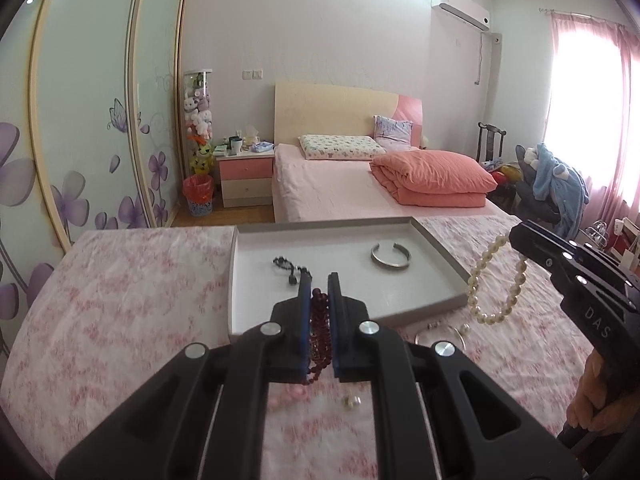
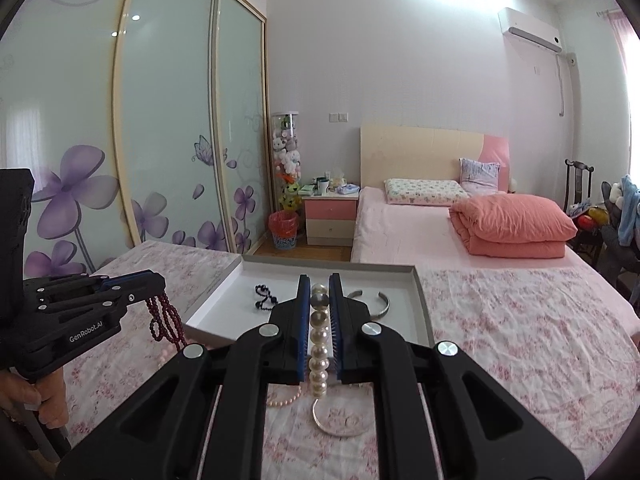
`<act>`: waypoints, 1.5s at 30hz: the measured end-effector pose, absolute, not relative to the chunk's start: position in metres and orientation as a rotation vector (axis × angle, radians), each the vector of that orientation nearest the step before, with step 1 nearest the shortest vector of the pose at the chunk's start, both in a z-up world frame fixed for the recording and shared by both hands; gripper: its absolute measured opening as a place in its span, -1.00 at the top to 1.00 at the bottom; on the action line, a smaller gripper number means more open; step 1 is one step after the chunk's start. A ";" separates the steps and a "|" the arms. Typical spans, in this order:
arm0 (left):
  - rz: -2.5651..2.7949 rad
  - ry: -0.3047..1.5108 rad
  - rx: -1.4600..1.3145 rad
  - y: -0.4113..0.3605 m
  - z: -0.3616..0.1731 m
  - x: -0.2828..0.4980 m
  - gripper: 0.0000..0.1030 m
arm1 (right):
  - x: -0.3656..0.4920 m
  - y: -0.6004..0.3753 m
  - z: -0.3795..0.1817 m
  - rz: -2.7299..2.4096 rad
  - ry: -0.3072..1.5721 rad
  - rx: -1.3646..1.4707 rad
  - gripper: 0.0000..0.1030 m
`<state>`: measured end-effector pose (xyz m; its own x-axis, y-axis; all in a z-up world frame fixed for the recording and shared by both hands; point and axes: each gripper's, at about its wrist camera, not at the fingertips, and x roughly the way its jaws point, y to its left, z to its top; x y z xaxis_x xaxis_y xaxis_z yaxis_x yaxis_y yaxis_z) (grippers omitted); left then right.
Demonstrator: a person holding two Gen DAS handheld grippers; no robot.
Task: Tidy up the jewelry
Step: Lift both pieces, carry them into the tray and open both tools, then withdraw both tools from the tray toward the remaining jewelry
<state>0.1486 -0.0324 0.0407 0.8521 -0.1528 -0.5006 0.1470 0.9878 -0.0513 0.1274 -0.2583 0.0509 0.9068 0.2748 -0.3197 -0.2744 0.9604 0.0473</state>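
Note:
My left gripper (image 1: 319, 280) is shut on a dark red bead bracelet (image 1: 319, 332), which hangs in loops (image 2: 166, 322) below its tip (image 2: 158, 282). My right gripper (image 2: 319, 282) is shut on a white pearl bracelet (image 2: 319, 344), which dangles as a loop (image 1: 496, 280) from its tip (image 1: 516, 236). Both are held above the flowered cloth in front of a shallow grey tray (image 1: 444, 258). In the tray lie a black bead string (image 1: 289, 267) and a silver cuff bangle (image 1: 391, 255).
On the pink flowered cloth (image 1: 120, 300) near me lie a thin silver hoop (image 2: 340, 420), a pink bead strand (image 2: 286, 398) and small pearl pieces (image 1: 352, 402). Behind the tray is a bed (image 1: 340, 188) with a folded quilt. A person's hand (image 2: 44, 400) grips the left handle.

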 end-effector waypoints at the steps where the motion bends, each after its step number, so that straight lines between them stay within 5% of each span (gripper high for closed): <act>1: -0.155 0.528 -0.013 -0.033 0.041 0.154 0.82 | 0.132 -0.258 0.051 0.281 0.327 0.001 0.80; 33: -0.131 0.668 -0.039 -0.043 -0.016 0.330 0.81 | 0.302 -0.251 -0.010 0.213 0.576 0.100 0.78; 37: -0.144 0.662 -0.043 -0.041 -0.013 0.331 0.74 | 0.300 -0.260 -0.008 0.199 0.575 0.122 0.40; 45: -0.094 0.643 -0.042 -0.020 -0.002 0.310 0.60 | 0.282 -0.277 0.002 0.183 0.560 0.138 0.37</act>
